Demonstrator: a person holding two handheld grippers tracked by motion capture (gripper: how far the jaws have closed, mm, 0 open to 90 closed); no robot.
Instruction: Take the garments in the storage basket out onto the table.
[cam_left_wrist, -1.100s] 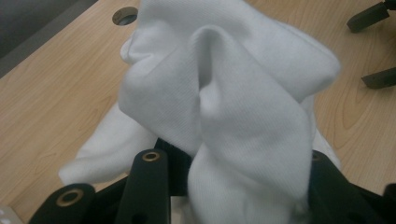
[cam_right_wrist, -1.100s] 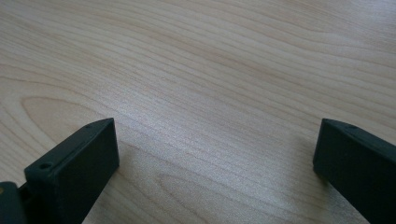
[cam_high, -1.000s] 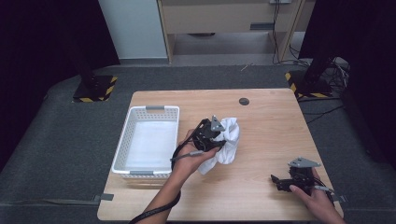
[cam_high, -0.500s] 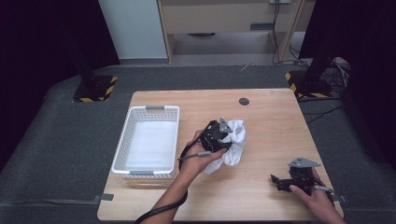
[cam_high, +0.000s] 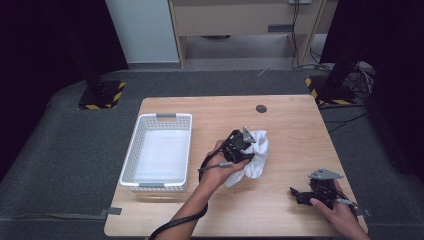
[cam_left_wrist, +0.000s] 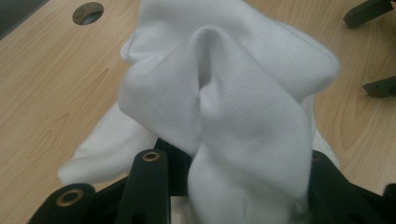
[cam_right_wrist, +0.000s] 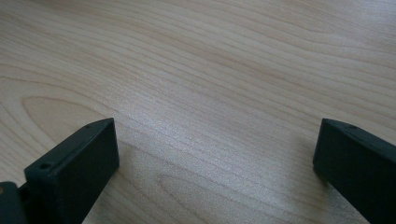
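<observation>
Partly hidden under the bunched white cloth (cam_left_wrist: 233, 107), the left tool (cam_high: 243, 145) clenches it; right tool (cam_high: 300, 192) released.

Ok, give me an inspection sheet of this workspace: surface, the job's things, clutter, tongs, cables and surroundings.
Surface: light wooden table, with a round dark hole near its far edge.
Job's things: white cloth, bunched, lying right of the white basket; basket interior looks empty.
Clutter: nothing seen.
Tongs: left tongs closed on the cloth, fabric gathered between the jaws; right tongs open, low over bare wood near the table's front right corner, nothing between the jaws.
Cables: a black cable trails along the left forearm; more cables lie on the floor at far right.
Surroundings: grey carpet, wooden cabinet behind, hazard-striped stand bases.
</observation>
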